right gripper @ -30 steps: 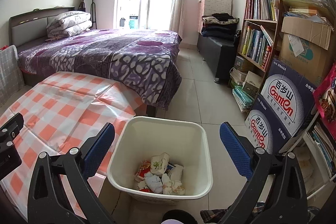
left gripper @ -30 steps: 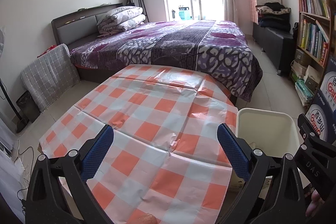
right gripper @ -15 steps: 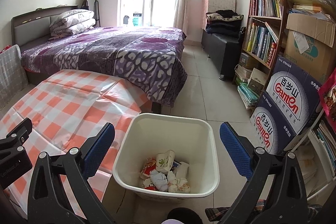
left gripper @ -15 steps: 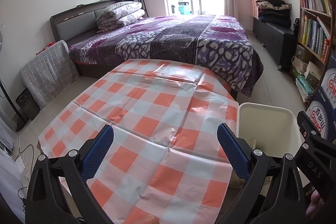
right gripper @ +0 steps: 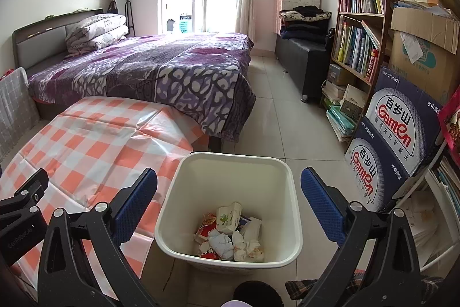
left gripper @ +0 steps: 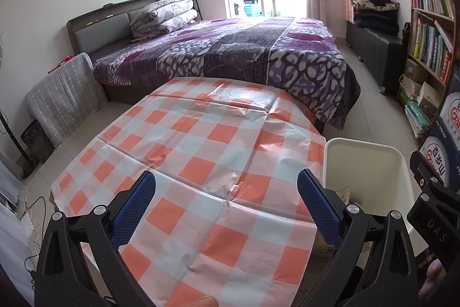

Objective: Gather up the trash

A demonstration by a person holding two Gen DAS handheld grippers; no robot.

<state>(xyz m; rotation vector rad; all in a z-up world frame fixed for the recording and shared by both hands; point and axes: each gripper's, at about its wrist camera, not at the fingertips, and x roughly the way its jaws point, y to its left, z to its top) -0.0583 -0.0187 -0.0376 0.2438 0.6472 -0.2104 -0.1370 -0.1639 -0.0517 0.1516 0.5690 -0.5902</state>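
- Task object: crumpled trash lies at the bottom of the cream bin, which stands on the floor at the 3 o'clock edge of the checked tablecloth.
- Step in hand, as judged: final check. No loose trash shows on the cloth, so scan it from 9 to 3 o'clock before withdrawing, and keep both tools above the bin rim.
- Left gripper: jaws wide apart, holding nothing, above the cloth.
- Right gripper: jaws wide apart, empty, over the bin opening.
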